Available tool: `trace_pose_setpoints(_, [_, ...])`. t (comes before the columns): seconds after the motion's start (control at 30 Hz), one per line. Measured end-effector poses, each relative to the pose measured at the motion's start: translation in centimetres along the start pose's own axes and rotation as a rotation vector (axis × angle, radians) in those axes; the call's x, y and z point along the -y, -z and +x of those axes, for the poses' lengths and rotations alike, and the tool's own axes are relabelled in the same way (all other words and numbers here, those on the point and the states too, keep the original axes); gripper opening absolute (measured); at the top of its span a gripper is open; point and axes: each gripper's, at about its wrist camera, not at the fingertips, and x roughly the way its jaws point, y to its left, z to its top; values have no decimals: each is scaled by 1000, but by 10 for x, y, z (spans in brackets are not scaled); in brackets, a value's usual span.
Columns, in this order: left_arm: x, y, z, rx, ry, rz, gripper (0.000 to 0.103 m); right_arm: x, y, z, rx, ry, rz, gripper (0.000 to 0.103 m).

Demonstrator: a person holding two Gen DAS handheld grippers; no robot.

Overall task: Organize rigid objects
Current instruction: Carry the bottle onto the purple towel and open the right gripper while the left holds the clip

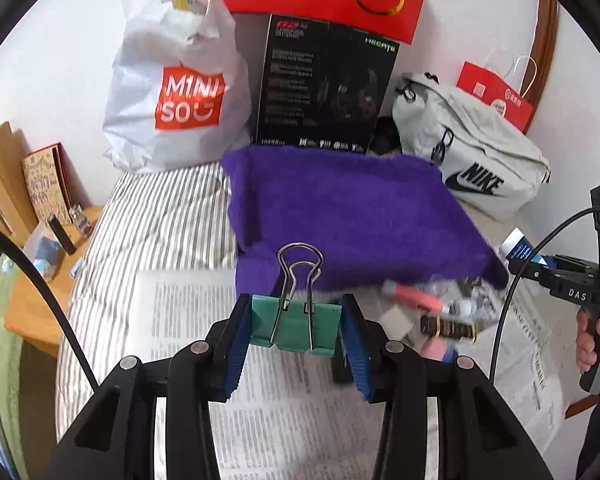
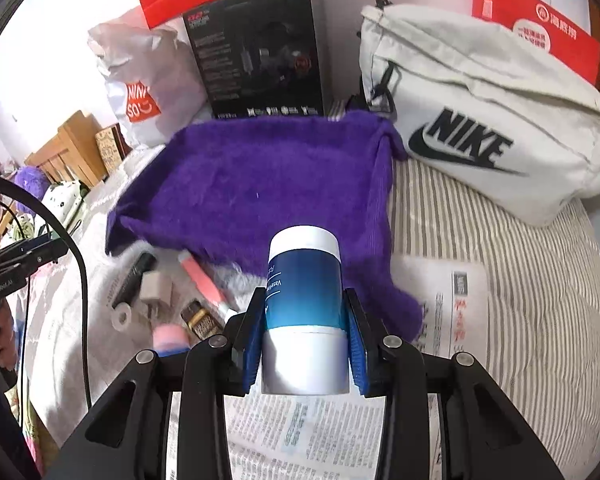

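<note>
the left gripper (image 1: 296,332) is clamped on a green binder clip (image 1: 296,326) above the newspaper (image 1: 260,400); the right gripper (image 2: 304,344) pinches a blue-and-white tube (image 2: 305,312) (cap pointing away). small items lie loose beside the purple towel (image 2: 260,192). further back, a minis bag (image 1: 176,92) bulges, contents hidden, and a zipped nike pouch (image 2: 480,120).

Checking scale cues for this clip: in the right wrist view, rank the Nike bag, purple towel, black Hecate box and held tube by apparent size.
1. purple towel
2. Nike bag, close to the towel
3. black Hecate box
4. blue-and-white tube in the right gripper; nearness to the camera inflates it.
</note>
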Motion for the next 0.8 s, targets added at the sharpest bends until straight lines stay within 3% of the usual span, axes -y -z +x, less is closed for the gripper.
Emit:
trace_pose_setpoints(0.37, [6,-53,29,-10,4,14,41,10,-50,18,28,-2,-39,37])
trace_pose_setpoints(0.8, [-11,-82,89,-50,44,-34,42,27,-110,108,-22,36,-52,37])
